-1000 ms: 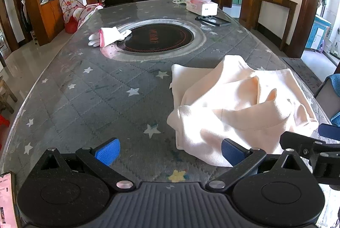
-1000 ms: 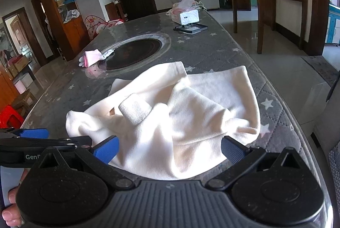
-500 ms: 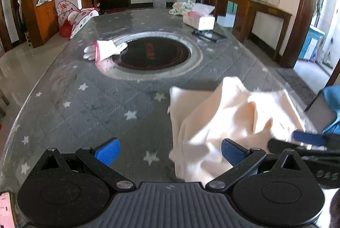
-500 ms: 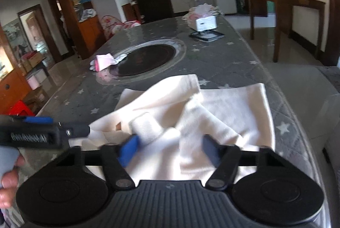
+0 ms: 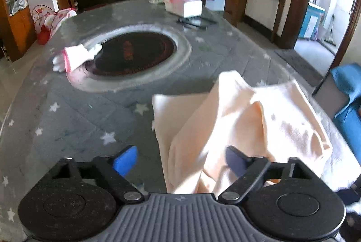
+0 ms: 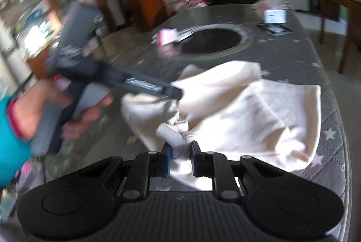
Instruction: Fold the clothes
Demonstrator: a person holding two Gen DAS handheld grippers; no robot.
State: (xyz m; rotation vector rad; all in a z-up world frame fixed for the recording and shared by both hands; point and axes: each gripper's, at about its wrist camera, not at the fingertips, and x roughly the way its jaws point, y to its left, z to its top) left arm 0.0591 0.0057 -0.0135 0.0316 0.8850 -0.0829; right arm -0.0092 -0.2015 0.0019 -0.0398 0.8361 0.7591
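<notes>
Both tongs have been closing; right tongs (image 6: pixel 181 155) pinch cream garment (image 6: pixel 259 111).

Right wrist view: motion-blurred throughout; left hand (image 6: pixel 45 106) and shelving at nine to eleven o'clock smeared. Left wrist view: cream garment (image 5: pixel 237 120) hidden at six o'clock behind the gripper body; blue chair (image 5: pixel 347 93) cut off at three o'clock.

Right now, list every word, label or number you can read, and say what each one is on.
Nothing reads clearly.
White lettering on the left tool: motion-blurred, unreadable.
Orange marks in the middle of the round cooktop: blurred, unreadable.
Dark print on the tissue box: too small and blurred.
</notes>
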